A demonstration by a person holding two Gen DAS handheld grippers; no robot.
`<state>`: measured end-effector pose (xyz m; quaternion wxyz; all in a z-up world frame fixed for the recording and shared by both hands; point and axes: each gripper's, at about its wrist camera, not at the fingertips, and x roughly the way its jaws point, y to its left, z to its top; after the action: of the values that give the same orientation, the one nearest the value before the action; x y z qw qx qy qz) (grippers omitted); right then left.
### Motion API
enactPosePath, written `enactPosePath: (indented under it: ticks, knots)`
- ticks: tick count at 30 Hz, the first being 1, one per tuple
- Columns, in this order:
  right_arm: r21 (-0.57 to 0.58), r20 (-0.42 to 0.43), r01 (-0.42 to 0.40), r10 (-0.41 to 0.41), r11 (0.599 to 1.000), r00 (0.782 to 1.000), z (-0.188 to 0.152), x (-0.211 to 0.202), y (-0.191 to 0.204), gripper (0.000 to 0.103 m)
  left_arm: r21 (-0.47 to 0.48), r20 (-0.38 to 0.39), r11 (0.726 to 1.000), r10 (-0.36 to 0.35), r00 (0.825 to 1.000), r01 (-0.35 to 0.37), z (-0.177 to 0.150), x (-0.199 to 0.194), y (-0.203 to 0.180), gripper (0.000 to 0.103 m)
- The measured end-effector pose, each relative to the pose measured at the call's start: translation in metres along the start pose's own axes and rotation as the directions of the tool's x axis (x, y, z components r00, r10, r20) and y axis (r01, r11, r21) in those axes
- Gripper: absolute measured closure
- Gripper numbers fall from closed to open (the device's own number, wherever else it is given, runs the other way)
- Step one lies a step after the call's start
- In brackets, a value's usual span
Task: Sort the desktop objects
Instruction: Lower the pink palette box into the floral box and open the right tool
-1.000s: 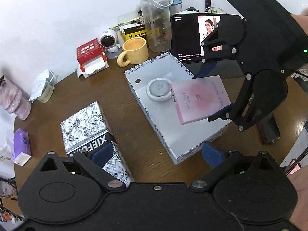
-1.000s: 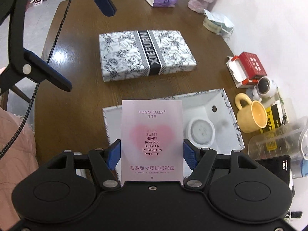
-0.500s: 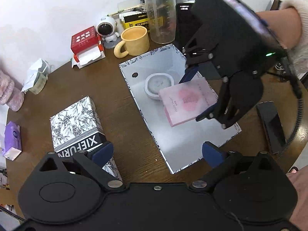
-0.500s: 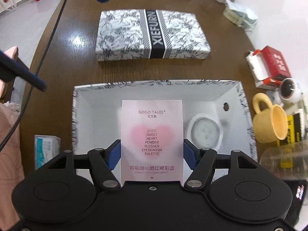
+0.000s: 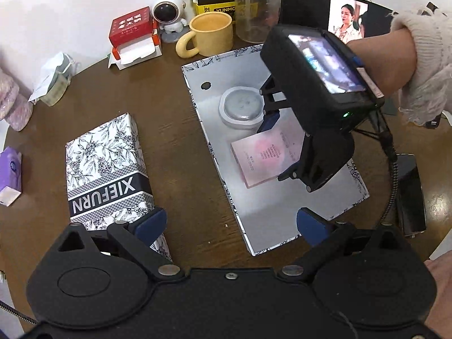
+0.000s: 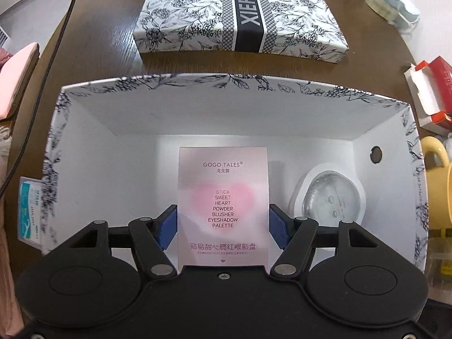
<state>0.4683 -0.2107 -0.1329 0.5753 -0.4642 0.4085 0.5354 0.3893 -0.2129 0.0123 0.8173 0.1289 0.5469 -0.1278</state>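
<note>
Lid (image 5: pixel 107 166): lying flat at the left of the table (image 5: pixel 180 152), apart from the box; stiff printed card, black floral pattern with a dark band.
Left gripper (image 5: pixel 230 221): hovering over the box's near rim; fingers standing wide apart, gripping nothing.
Box (image 6: pixel 226 113): sitting open at centre; white card walls, floral edging, a round hole in the right wall as the right wrist view shows it.
Palette (image 6: pixel 223 203): hanging inside the box, just above the floor, beside the compact. Flat rectangular carton, pink, smooth satin finish; judged light, fairly stiff, somewhat slippery, edges liable to dent.
Right gripper (image 6: pixel 223 226): blue pads clamping the palette's two long side edges, the sensible hold.
Compact (image 6: pixel 329 195): resting on the box floor at right; rounded white casing, glossy clear top, probably scratch-prone.
</note>
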Motion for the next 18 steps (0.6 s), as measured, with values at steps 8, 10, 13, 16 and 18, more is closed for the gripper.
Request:
enactPosePath:
  ticks: [8, 10, 13, 16, 18]
  knots:
    - [-0.017, -0.013, 0.0, 0.0, 1.0, 1.0, 0.003, 0.008, -0.007, 0.034, 0.008, 0.012, 1.0, 0.01, 1.0, -0.01, 0.002, 0.001, -0.001, 0.003]
    - [-0.023, -0.021, 0.005, -0.005, 1.0, 1.0, 0.003, 0.011, -0.008, 0.034, 0.01, 0.016, 1.0, 0.007, 1.0, -0.007, 0.002, 0.002, -0.001, 0.003]
    - [-0.025, -0.038, 0.015, -0.016, 1.0, 0.999, 0.002, 0.017, -0.012, 0.034, 0.006, 0.017, 1.0, 0.003, 1.0, -0.003, 0.001, 0.003, -0.001, 0.003]
    - [-0.017, -0.05, 0.012, -0.013, 1.0, 0.999, 0.001, 0.021, -0.016, 0.034, 0.002, 0.013, 1.0, -0.003, 1.0, 0.003, 0.001, 0.005, 0.0, 0.003]
    - [-0.014, -0.057, 0.009, -0.009, 1.0, 0.998, 0.0, 0.023, -0.017, 0.034, 0.003, 0.01, 1.0, -0.008, 1.0, 0.008, 0.0, 0.006, 0.0, 0.003]
